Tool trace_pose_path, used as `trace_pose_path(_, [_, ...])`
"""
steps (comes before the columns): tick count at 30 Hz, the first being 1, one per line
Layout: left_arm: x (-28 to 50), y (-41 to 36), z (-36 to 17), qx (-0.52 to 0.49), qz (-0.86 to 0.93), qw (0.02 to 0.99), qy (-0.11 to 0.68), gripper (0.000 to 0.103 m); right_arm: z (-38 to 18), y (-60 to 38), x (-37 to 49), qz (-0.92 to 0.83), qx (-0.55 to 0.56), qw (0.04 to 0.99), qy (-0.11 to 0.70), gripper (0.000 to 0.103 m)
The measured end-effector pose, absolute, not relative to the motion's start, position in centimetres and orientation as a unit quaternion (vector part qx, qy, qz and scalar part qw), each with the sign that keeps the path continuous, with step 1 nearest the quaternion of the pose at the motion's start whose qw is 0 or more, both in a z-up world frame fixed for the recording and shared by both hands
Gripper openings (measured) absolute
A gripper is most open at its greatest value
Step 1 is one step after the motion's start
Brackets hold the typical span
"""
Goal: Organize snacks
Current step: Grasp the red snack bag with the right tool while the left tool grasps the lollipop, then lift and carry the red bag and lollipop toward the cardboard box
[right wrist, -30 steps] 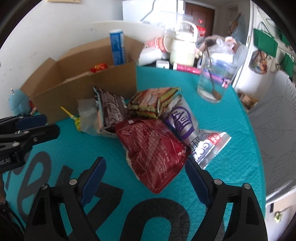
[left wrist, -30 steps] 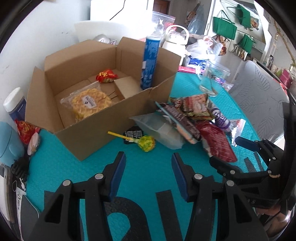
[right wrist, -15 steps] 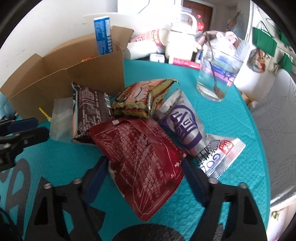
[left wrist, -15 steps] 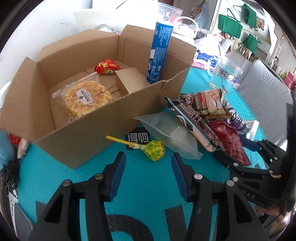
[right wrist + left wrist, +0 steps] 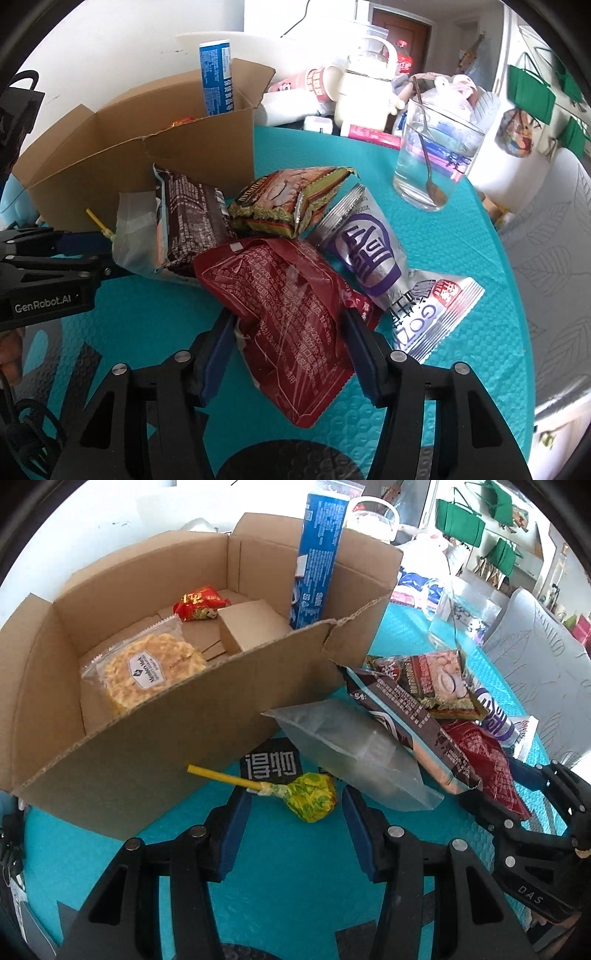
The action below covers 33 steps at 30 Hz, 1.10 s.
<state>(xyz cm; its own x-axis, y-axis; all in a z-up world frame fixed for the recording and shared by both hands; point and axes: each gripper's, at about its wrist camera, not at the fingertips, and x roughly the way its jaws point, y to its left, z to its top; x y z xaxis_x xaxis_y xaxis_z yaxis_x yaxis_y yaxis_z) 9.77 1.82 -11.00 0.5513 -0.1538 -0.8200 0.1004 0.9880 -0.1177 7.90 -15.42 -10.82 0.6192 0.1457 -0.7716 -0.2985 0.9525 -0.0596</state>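
On a teal desk (image 5: 461, 236) beside a cardboard box (image 5: 155, 753), the right hand-held gripper (image 5: 288, 343) has just been closing on a red snack packet (image 5: 284, 314), apparently pinching it, while the left hand-held gripper (image 5: 291, 812), open, straddles a lollipop (image 5: 310, 799); next, lift and box them.

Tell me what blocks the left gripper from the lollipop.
Nothing visible: the lollipop lies on bare mat just ahead of the left gripper, whose jaws stand open either side of it; the clear bag sits beside it.
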Motion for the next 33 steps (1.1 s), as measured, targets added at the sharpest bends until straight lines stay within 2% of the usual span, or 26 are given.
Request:
trace_pose_path(1, [9.7, 1.9, -11.0, -0.031, -0.074, 0.882, 0.465, 0.050, -10.8, -15.5, 7.9, 0.124, -0.090, 0.895, 0.419, 0.058])
trace_pose_path(2, [9.6, 1.9, -11.0, -0.031, -0.074, 0.883, 0.463, 0.040, -10.8, -15.5, 7.9, 0.125, -0.088, 0.895, 0.419, 0.058])
trace_pose_path(3, [9.6, 1.9, -11.0, -0.030, -0.076, 0.883, 0.462, 0.038, -10.8, -15.5, 7.9, 0.125, -0.088, 0.895, 0.419, 0.058])
trace_pose_path(4, [9.5, 1.8, -11.0, -0.029, -0.081, 0.883, 0.462, 0.025, -10.8, -15.5, 7.8, 0.125, -0.088, 0.895, 0.419, 0.058])
trace_pose_path(20, [2.4, 0.4, -8.9, 0.004, -0.124, 0.881, 0.457, 0.026, -9.9, -15.7, 3.0, 0.151, -0.073, 0.892, 0.420, 0.052])
trace_pose_path(33, [-4.6, 0.5, -9.0, -0.005, -0.143, 0.873, 0.465, 0.026, -9.8, -15.3, -4.1, 0.169, -0.066, 0.881, 0.437, 0.054])
